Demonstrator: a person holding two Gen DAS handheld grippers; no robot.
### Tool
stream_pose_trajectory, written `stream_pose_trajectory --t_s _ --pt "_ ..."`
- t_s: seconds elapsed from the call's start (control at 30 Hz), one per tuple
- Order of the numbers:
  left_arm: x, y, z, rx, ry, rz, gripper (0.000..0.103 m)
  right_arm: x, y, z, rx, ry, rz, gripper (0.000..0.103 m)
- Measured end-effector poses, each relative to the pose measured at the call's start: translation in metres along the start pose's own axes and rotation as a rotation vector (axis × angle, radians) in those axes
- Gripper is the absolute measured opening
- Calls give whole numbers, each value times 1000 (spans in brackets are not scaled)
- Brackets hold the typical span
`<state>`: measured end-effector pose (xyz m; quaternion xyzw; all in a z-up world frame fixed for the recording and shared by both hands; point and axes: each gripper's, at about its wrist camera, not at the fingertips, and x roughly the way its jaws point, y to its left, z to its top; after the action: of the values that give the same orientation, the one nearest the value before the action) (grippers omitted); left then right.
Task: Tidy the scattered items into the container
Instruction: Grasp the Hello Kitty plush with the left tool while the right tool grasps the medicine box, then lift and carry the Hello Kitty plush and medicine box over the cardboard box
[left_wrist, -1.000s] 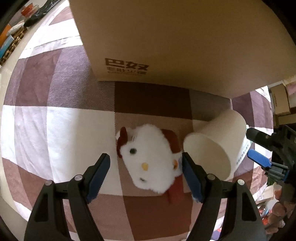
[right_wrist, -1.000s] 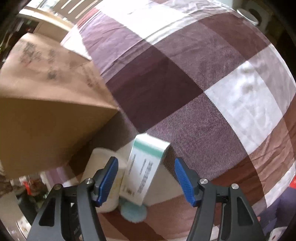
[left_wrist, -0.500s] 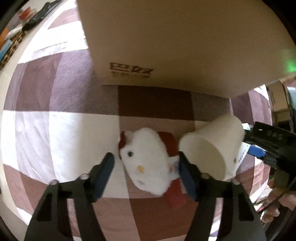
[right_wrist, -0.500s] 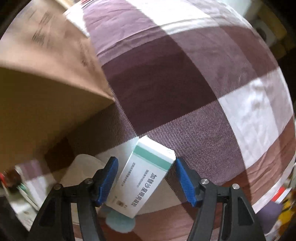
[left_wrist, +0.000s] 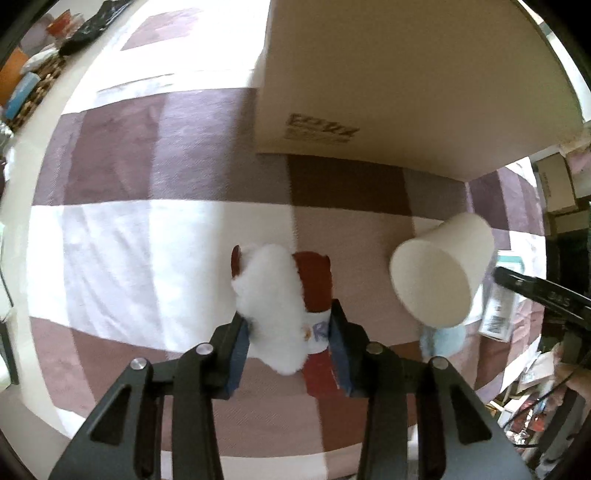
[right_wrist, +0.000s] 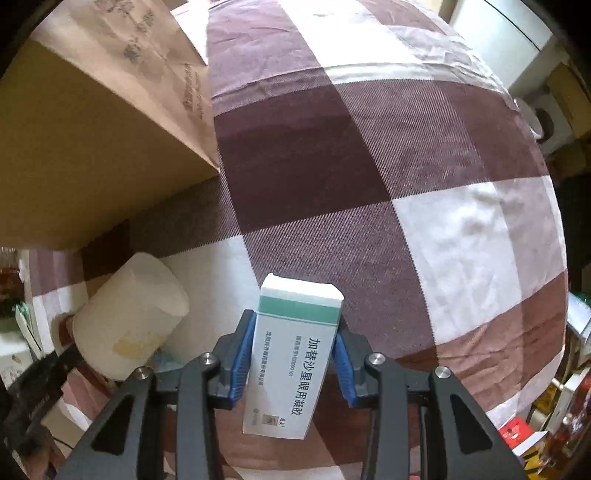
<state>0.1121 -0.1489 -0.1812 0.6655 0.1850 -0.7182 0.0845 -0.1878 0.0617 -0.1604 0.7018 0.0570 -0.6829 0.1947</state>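
A white plush toy (left_wrist: 269, 288) with red clothes is pinched between the blue pads of my left gripper (left_wrist: 290, 325), which points straight down and is shut on it. In the right wrist view a white and green medicine box (right_wrist: 291, 362) stands between the blue pads of my right gripper (right_wrist: 295, 332). Its jaws are closing and both pads touch the box's sides. The big brown cardboard box (left_wrist: 388, 74) stands just behind both items, and its brown side wall (right_wrist: 92, 147) fills the right wrist view's upper left.
A white paper cup (left_wrist: 436, 280) lies on its side between the two grippers, also seen as the cup (right_wrist: 129, 317) left of the medicine box. A pale blue item (left_wrist: 443, 339) lies beneath it. A purple and white checked cloth (right_wrist: 406, 184) covers the surface. Clutter lines the edges.
The left jaws closed from wide apart onto the plush toy and moved with it. The right jaws closed onto the medicine box, and that gripper rolled so the box now stands nearly straight.
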Motion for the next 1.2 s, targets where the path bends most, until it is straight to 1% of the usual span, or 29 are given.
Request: stream_pose_trajectory --t_s 0.1,0.27,0.47,0.5,0.53,0.6,0.67,0.73,0.97,1.2 --pt "-8 1 0 -13 2 -11 40 -5 5 -1 -19 -2 1 40" --pt "-33 3 -3 -3 -13 -14 40 -32 21 -6 -89 -41 -11 40" --pt "-51 0 -12 7 -11 -16 40 -65 45 -14 -203 -71 -25 40" --pt "-56 2 -13 5 -11 -17 40 -69 43 -18 -223 -78 -27 40" --pt "-57 -7 -10 6 -10 -19 40 -73 37 -19 -243 -83 -25 40" --pt "-71 -14 -11 24 -20 -21 40 -78 30 -21 -283 -89 -13 40" --pt "-82 -21 -9 44 -23 -13 40 -80 36 -37 -312 -89 1 40" --pt "-89 -29 -8 59 -24 -17 40 -85 39 -45 -329 -90 17 40" --pt "-109 -46 0 86 -31 -29 40 -104 66 -37 -385 -91 55 40" --pt "-125 -65 9 132 -46 -35 40 -121 80 -33 -442 -119 71 40"
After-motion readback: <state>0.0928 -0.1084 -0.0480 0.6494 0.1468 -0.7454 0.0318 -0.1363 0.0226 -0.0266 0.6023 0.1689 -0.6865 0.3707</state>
